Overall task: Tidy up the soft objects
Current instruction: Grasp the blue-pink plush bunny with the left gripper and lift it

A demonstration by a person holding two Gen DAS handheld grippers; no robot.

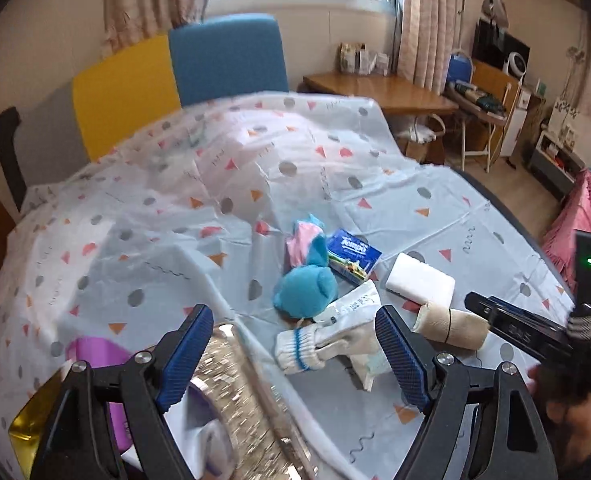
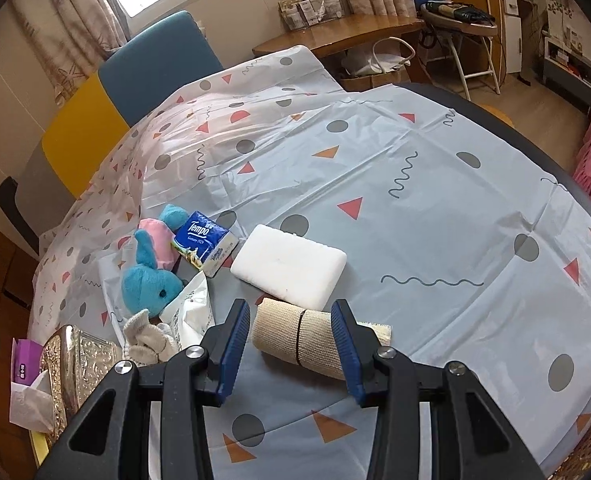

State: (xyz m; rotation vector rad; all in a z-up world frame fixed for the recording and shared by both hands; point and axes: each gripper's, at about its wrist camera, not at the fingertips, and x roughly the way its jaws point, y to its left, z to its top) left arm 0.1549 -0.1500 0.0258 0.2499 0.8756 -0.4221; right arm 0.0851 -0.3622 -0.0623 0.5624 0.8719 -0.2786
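While your right gripper [image 2: 291, 344] pinches the beige bandage roll [image 2: 295, 336] just in front of the white sponge [image 2: 289, 266], you seem to be at the pickup step. Your left gripper [image 1: 291, 356] hangs spread and empty over the silver box [image 1: 235, 392], to the sponge's left, with the white glove [image 1: 327, 346] between. Next, lift the roll clear and carry it toward that box.

The bandage roll [image 2: 297, 338] is found between the right gripper [image 2: 291, 350] pads; the sponge [image 2: 289, 266] is set just beyond, the plush toy [image 2: 151, 280] farther left.
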